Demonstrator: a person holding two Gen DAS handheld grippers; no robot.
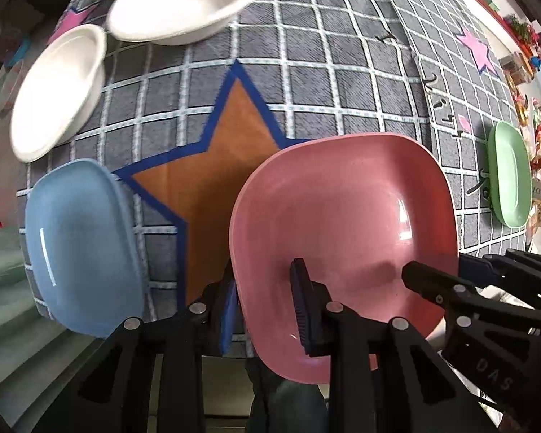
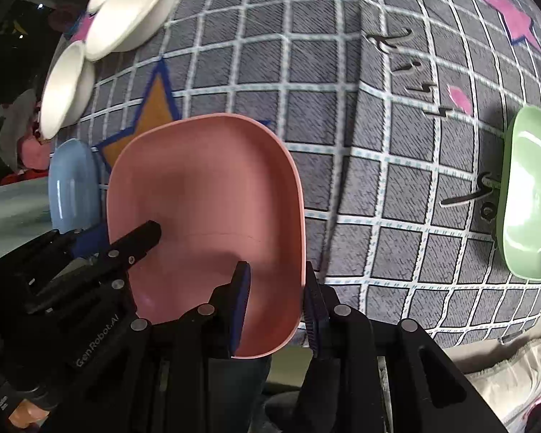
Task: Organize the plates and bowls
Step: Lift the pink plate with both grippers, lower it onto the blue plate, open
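A pink square plate (image 1: 342, 213) is held above the grid cloth by both grippers. My left gripper (image 1: 265, 306) is shut on its left rim, one finger inside and one outside. My right gripper (image 2: 279, 306) is shut on its right rim (image 2: 299, 252) in the same way. The plate also shows in the right wrist view (image 2: 205, 195). A blue plate (image 1: 79, 245) lies at the left edge. A green plate (image 2: 528, 191) lies at the right. Three white bowls (image 1: 184, 0) sit at the far left, one (image 1: 57, 90) nearer.
The table is covered by a grey grid cloth (image 1: 342, 83) with an orange star (image 1: 212, 166) and pink stars (image 1: 476, 50). Colourful clutter (image 1: 537, 137) lines the right side beyond the cloth. The table's front edge is just under the grippers.
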